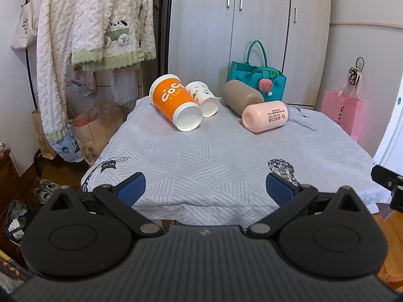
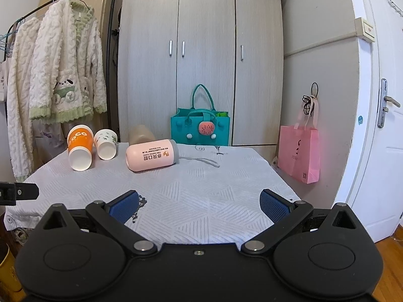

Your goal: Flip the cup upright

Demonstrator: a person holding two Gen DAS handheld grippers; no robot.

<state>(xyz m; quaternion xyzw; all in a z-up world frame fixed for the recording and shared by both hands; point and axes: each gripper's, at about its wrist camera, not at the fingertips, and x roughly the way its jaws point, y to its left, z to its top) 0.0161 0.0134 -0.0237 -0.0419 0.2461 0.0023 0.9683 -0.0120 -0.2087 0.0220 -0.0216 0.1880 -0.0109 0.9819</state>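
Several cups lie on their sides at the far end of the cloth-covered table (image 1: 214, 156). An orange paper cup (image 1: 173, 100) (image 2: 80, 148) points its mouth toward me. A small white printed cup (image 1: 204, 98) (image 2: 106, 144) lies beside it. A pink bottle-like cup (image 1: 265, 115) (image 2: 152, 154) lies to the right, with a tan cup (image 1: 240, 97) (image 2: 141, 134) behind it. My left gripper (image 1: 205, 188) is open and empty over the table's near edge. My right gripper (image 2: 199, 205) is open and empty at the near edge.
A teal felt bag (image 1: 257, 78) (image 2: 200, 125) stands at the table's back edge against the wardrobe. A pink bag (image 2: 298, 154) hangs right. A clothes rack with white robes (image 1: 88, 25) stands left, paper bags (image 1: 93, 130) under it. A cord (image 2: 201, 161) trails from the pink cup.
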